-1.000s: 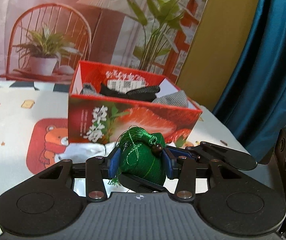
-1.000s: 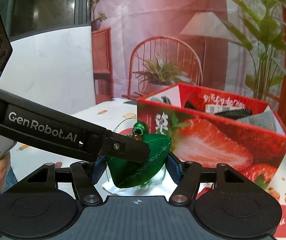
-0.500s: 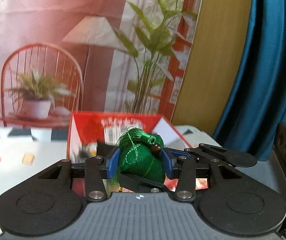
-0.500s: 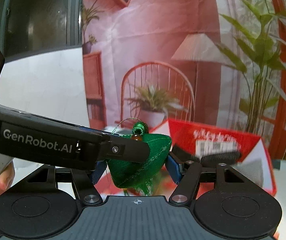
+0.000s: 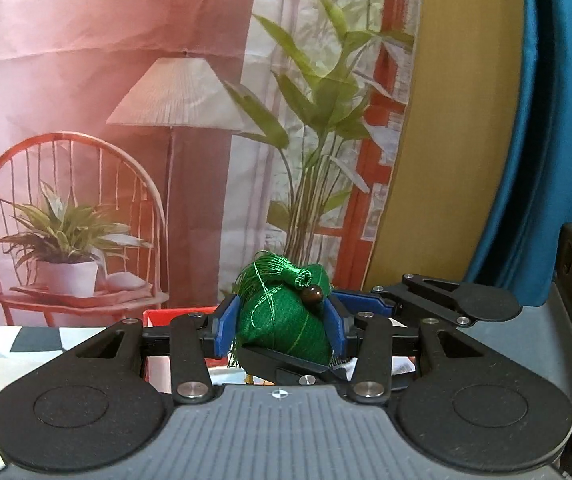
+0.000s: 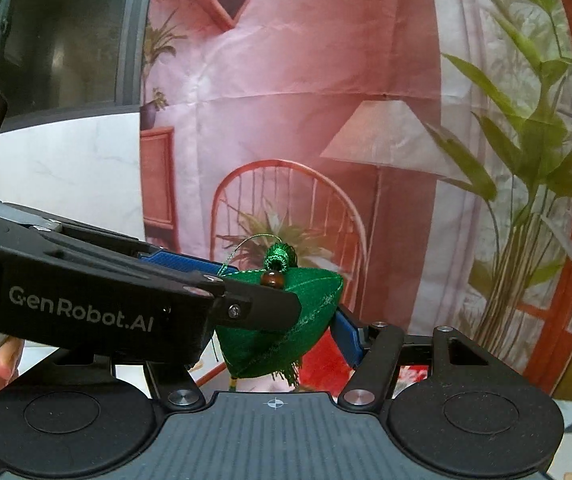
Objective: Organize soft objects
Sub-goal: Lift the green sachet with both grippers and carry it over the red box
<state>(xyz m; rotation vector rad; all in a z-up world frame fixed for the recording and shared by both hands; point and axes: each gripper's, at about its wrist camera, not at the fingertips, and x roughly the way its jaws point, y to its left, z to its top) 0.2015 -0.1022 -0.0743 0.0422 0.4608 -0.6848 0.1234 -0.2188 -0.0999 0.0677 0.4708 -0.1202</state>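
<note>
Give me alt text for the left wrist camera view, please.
Both grippers hold one green fabric sachet with a tassel and brown bead: the left gripper clamps its sides between blue pads, the right gripper reaches in from the right. Behind, a red box edge and printed room backdrop.

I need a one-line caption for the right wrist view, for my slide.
Both grippers, left and right, hold one green pouch before a printed backdrop.

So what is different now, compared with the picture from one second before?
Both tongs, left and right, lifted the green pouch together; the red strawberry box sank to the bottom edge of both views. Unchanged: both still clamp the pouch, tassel on top.
</note>
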